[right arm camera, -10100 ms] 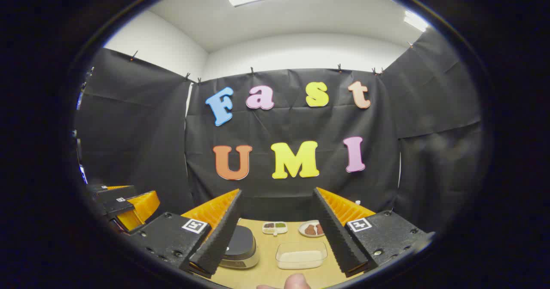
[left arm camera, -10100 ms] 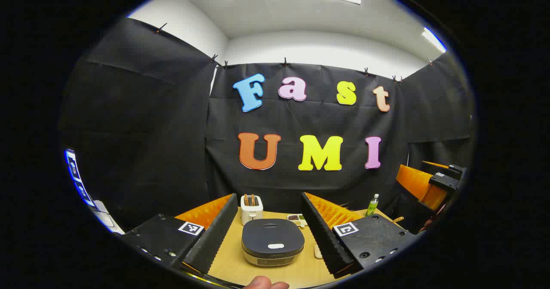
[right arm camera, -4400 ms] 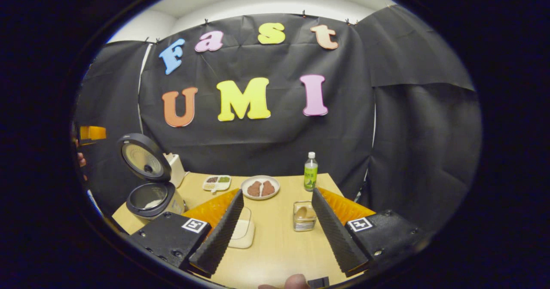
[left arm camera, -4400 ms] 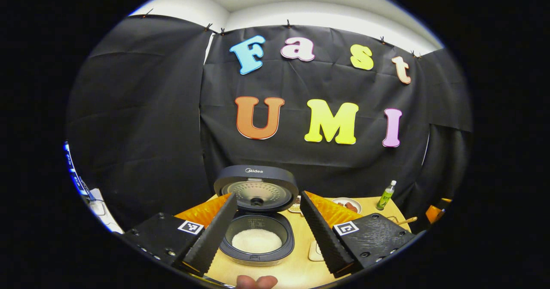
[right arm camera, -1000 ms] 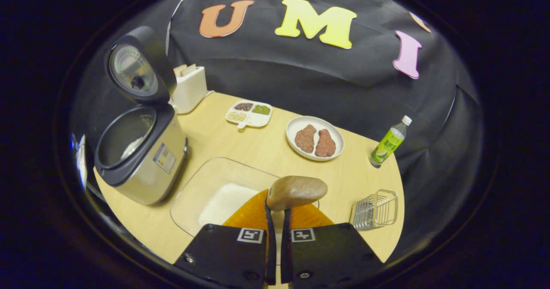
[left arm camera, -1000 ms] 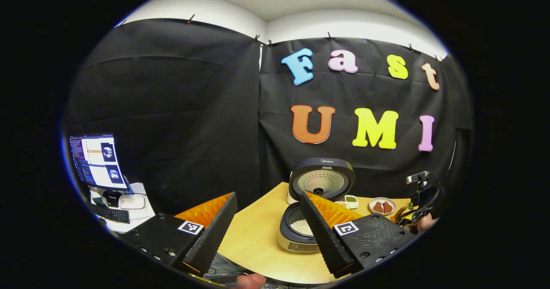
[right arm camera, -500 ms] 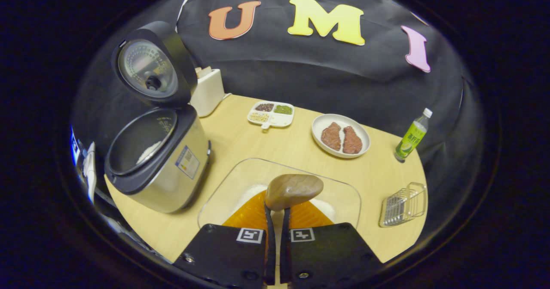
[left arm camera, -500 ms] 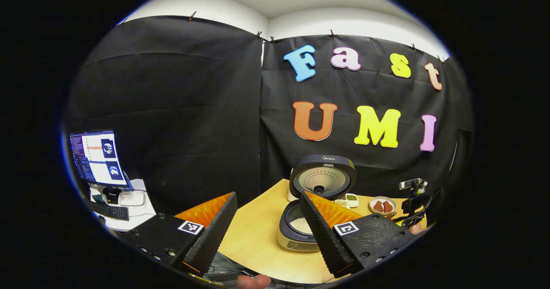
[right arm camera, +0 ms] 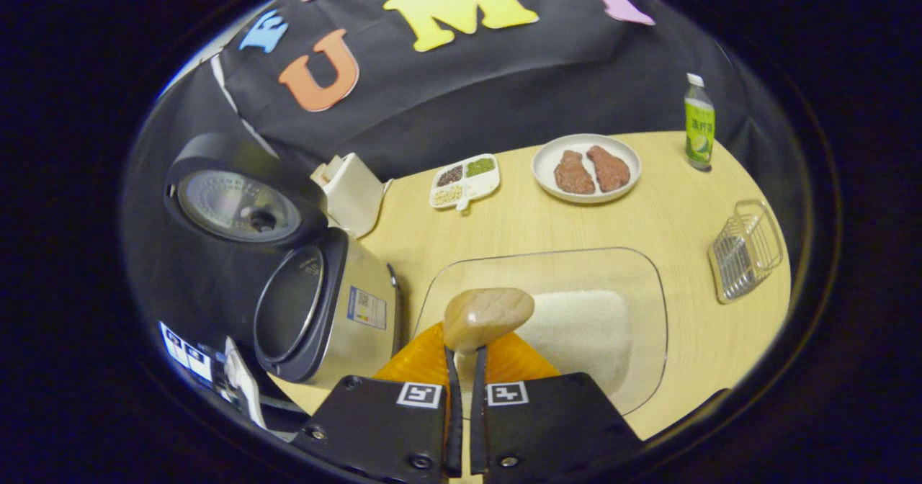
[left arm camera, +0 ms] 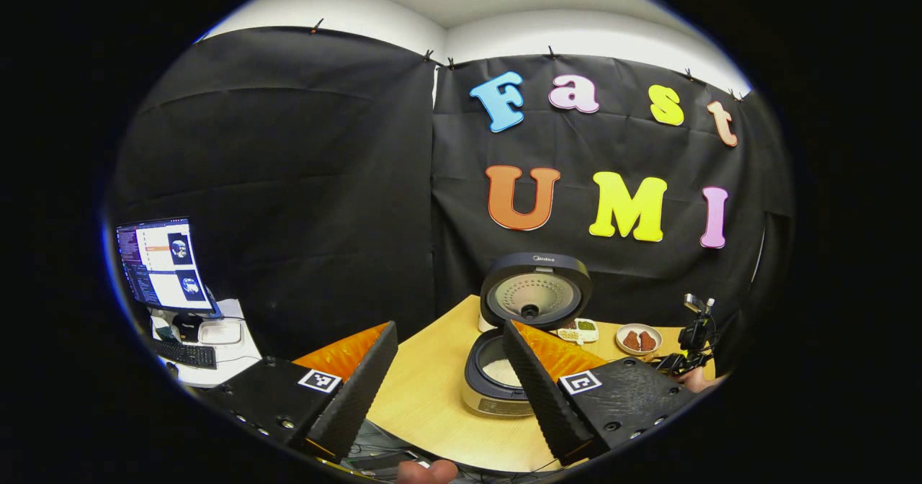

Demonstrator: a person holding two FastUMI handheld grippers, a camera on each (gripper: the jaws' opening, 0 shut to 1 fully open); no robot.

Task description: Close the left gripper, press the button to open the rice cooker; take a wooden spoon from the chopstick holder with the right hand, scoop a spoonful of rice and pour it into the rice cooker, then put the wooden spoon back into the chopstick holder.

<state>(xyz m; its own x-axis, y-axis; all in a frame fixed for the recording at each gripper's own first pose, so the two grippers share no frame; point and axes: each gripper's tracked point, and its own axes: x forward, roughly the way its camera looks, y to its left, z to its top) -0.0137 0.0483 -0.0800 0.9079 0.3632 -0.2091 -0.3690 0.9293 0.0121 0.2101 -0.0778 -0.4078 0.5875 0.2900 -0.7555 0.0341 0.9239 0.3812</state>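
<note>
— right gripper (right arm camera: 464, 369) is clamped on the handle of the light brown wooden spoon (right arm camera: 487, 315), whose bowl hangs just over the clear glass dish of white rice (right arm camera: 576, 329). how would you scoop?

— tip the bowl down into the heap, push forward through the grains, then level it before lifting, so nothing spills on the way to the silver rice cooker with the black lid standing open (right arm camera: 328, 315), just beside the dish.

— and the left gripper (left arm camera: 446, 379)?

— fingers apart, holding nothing, hanging back near the table's edge, with the cooker (left arm camera: 504, 369) ahead of it.

— what differs from half a second back?

— the right gripper has rolled and tilted further down; the dish now sits straight under the spoon. the wire chopstick holder (right arm camera: 745, 250) stays empty, off to the right.
</note>
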